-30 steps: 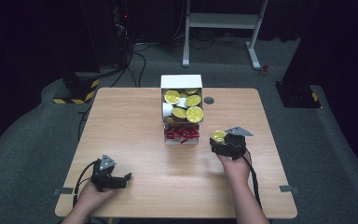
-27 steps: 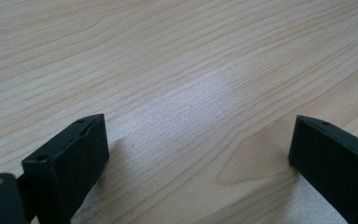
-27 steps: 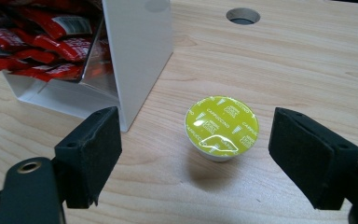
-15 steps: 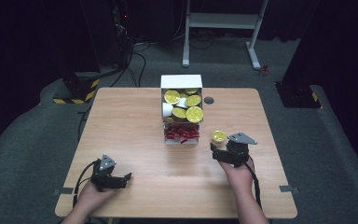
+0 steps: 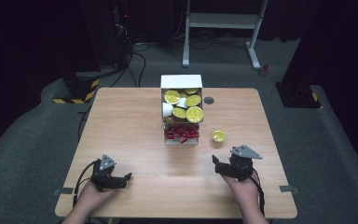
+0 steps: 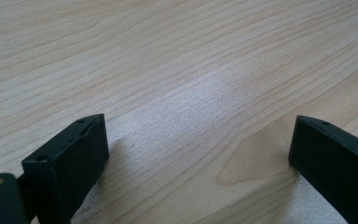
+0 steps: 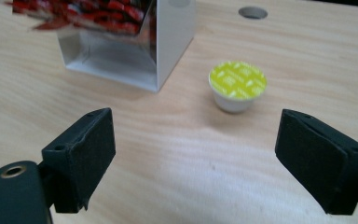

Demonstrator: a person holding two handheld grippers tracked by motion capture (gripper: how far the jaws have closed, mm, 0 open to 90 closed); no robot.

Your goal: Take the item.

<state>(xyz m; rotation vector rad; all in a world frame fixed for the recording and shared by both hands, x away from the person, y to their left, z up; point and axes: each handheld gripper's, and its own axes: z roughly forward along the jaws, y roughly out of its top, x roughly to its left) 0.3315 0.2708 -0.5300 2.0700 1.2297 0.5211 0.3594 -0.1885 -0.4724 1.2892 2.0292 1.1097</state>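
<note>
the right gripper (image 5: 220, 165) rests low over the table (image 5: 121, 126) near its front right part, jaws spread wide with nothing between them. in the right gripper view (image 7: 193, 156) the yellow-lidded cup (image 7: 237, 86) stands upright on the bare wood ahead of the jaws, apart from them, slightly toward the right jaw. in the high view the yellow-lidded cup (image 5: 219, 136) sits just right of the white box (image 5: 182, 82), not touching it, with open wood between cup and gripper.

the white box stands at table centre toward the far edge. its upper compartment holds several more yellow-lidded cups (image 5: 194, 114); its lower front compartment holds red packets (image 5: 181, 134). a round cable hole (image 5: 209, 100) lies in the tabletop right of the box.

the left gripper (image 5: 125, 178) lies near the front left corner, close to the near edge, jaws spread and empty. the left gripper view (image 6: 198, 149) shows plain wood grain between and beyond its jaws.

free surface: wide bare strips left of the box, right of the cup up to the right edge, and across the front between the two grippers.
</note>
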